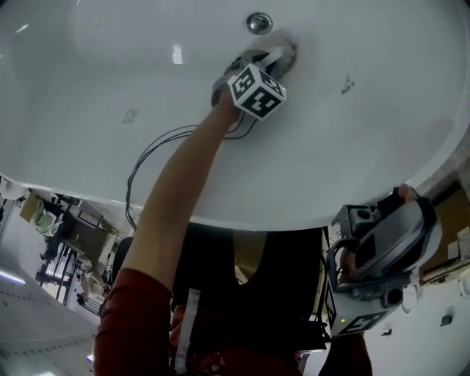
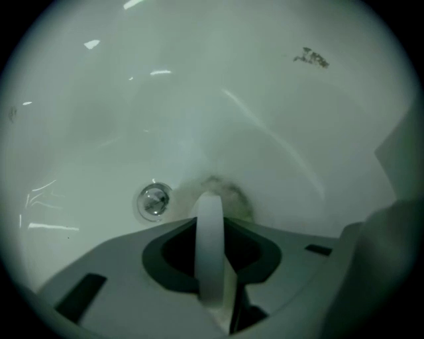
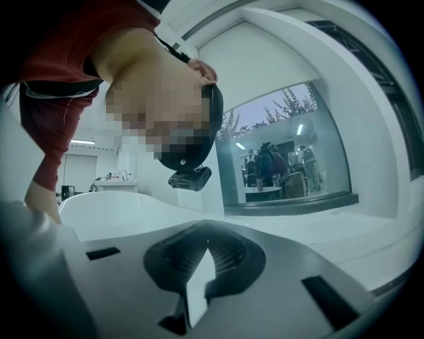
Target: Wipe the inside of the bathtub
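Observation:
The white bathtub (image 1: pixel 110 66) fills the head view, with its chrome drain (image 1: pixel 258 23) at the far end. My left gripper (image 1: pixel 275 60) reaches deep into the tub and is shut on a grey wiping cloth (image 1: pixel 288 51) just below the drain. In the left gripper view the cloth (image 2: pixel 233 196) is pressed on the tub floor ahead of the left gripper (image 2: pixel 212 202), right of the drain (image 2: pixel 154 200). A dark smudge (image 2: pixel 311 58) lies further off, also visible as a smudge (image 1: pixel 346 86) right of the gripper. My right gripper (image 1: pixel 365 242) is held outside the rim, shut on nothing (image 3: pixel 207 255).
A fainter mark (image 1: pixel 131 114) sits on the tub wall to the left. Black cables (image 1: pixel 147 158) hang over the tub's near rim (image 1: pixel 242 220). The right gripper view looks up at the person, a window (image 3: pixel 285 155) and a second tub's rim (image 3: pixel 119 198).

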Available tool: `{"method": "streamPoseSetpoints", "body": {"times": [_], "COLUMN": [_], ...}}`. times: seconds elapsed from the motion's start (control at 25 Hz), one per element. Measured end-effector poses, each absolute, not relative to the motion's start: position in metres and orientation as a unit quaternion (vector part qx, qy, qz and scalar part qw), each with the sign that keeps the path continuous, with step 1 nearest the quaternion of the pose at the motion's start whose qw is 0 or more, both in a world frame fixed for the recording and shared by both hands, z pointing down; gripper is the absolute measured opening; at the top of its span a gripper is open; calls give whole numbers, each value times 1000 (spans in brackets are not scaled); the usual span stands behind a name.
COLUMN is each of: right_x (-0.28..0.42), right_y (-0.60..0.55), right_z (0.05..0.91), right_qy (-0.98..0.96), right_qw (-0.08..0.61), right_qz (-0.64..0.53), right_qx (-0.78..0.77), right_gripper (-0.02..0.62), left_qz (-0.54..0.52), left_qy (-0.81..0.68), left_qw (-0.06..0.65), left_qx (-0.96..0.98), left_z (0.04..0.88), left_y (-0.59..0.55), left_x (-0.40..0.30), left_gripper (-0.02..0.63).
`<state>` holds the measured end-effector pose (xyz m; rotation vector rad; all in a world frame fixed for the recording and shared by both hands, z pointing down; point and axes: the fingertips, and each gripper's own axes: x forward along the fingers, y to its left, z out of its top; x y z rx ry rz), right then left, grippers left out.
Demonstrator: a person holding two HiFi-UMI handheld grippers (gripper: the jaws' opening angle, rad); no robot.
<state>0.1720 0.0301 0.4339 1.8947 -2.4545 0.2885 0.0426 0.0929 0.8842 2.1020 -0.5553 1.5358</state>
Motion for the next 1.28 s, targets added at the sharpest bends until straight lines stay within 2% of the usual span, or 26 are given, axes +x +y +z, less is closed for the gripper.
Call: {"method": "streamPoseSetpoints", "body": {"times": [0.24,0.76,1.04,1.28], "right_x": [173,172,152,129], "right_y": [40,45,34,23], "right_z": [433,420,392,365], "right_qy": [-796,-797,-797,-796], "right_qw": [13,31,34,45], "right_qz": [93,67,50,31], "right_qx": [599,600,601,603], "right_gripper": [11,11,11,11], "left_qz": [554,557,531,449], "left_qy": [-226,-247,-238,-290], "left_qw": [200,216,210,234], "left_qx": [776,763,785,812], "left_z": [882,876,819,726], "left_y": [86,85,87,60], "left_x": [45,42,44,44], "left_gripper": [98,98,98,98]}}
